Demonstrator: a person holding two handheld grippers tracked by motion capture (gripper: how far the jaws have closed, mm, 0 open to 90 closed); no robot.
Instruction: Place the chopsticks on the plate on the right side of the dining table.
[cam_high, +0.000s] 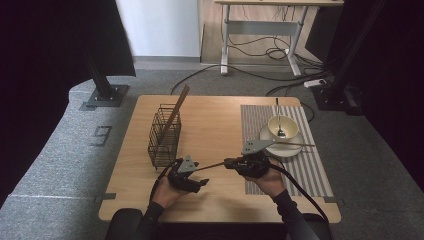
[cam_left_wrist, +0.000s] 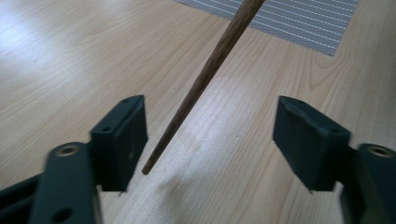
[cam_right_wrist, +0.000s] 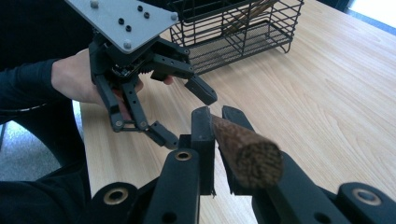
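My right gripper (cam_high: 228, 163) (cam_right_wrist: 215, 116) is shut on a dark wooden chopstick (cam_high: 212, 166) (cam_right_wrist: 247, 154) and holds it level, tip pointing left. That tip (cam_left_wrist: 201, 79) reaches between the jaws of my left gripper (cam_high: 202, 175) (cam_left_wrist: 210, 135), which stand apart on either side without touching it. In the right gripper view, the left gripper (cam_right_wrist: 182, 114) faces me, held in a hand just above the table. A black wire basket (cam_high: 164, 135) (cam_right_wrist: 243, 32) stands behind the left gripper, with another chopstick (cam_high: 176, 112) leaning in it.
On the striped placemat (cam_high: 315, 170) at the right sits a white plate (cam_high: 282, 149) carrying a bowl (cam_high: 282, 126) with a spoon (cam_high: 278, 117) in it. A further chopstick (cam_high: 295, 144) lies across the plate. The wooden table (cam_high: 220, 125) is bare between basket and mat.
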